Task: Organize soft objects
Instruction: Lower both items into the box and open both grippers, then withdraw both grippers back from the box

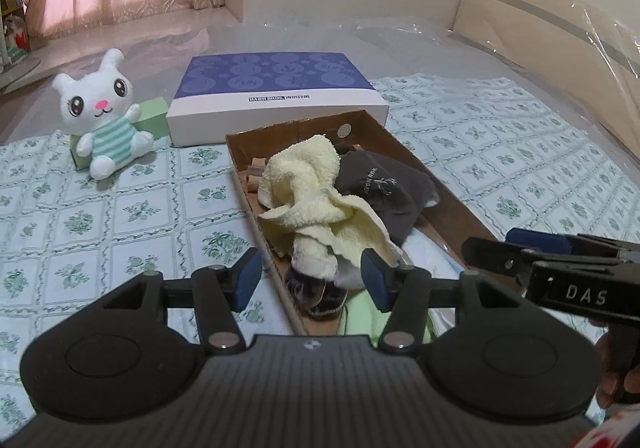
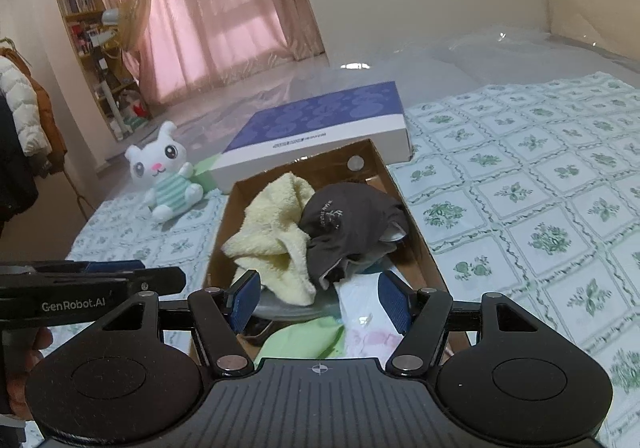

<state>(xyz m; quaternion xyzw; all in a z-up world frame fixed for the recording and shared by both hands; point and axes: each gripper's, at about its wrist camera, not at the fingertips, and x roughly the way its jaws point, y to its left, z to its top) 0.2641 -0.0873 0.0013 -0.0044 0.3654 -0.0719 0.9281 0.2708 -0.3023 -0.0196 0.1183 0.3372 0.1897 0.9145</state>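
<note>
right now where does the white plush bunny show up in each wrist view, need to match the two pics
Left wrist view: the white plush bunny sits upper left, on the floral quilt, leaning on a green block.
Right wrist view: the same bunny sits left of centre, farther off and tilted.
Shared landmark: the blue and white flat box, just right of the bunny in both, behind the open cardboard box.
</note>
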